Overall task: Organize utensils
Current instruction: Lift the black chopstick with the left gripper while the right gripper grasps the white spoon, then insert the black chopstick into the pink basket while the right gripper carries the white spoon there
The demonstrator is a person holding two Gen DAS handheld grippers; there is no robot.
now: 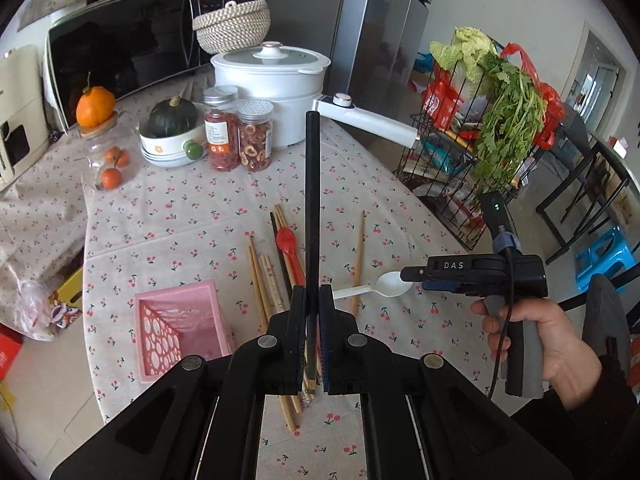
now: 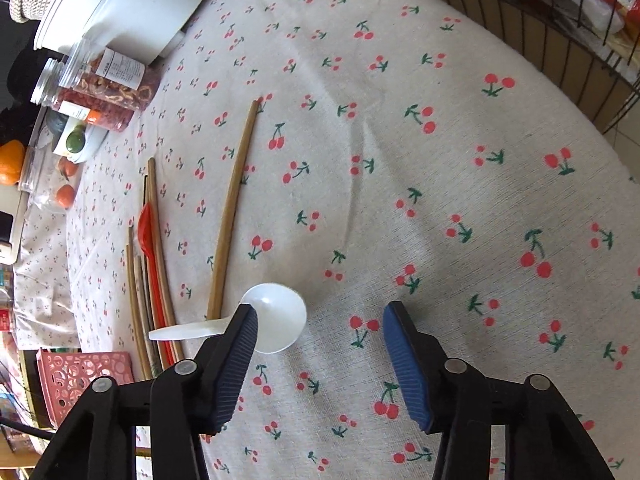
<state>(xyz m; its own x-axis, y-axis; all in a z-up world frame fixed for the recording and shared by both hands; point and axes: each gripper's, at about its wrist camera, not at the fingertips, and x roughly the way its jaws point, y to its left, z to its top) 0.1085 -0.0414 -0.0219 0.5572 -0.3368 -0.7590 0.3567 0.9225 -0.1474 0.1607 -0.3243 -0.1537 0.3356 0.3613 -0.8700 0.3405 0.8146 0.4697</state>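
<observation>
My left gripper [image 1: 312,294] is shut on a black chopstick [image 1: 312,200] that stands up and away from me, above the table. Below it lie several wooden chopsticks [image 1: 264,280] and a red spoon [image 1: 289,246]. A pink perforated basket [image 1: 180,328] stands to the lower left. A white spoon [image 1: 386,284] lies to the right. My right gripper [image 2: 318,314] is open, its left finger over the white spoon [image 2: 276,316]. One wooden chopstick [image 2: 234,200] lies apart from the bundle [image 2: 150,280]. The pink basket [image 2: 80,376] shows at the lower left.
A white electric pot [image 1: 272,92] with a long handle, two jars [image 1: 236,132], a bowl with a green squash [image 1: 172,136] and a microwave [image 1: 128,48] stand at the back. A wire rack of vegetables [image 1: 480,140] stands off the table's right edge.
</observation>
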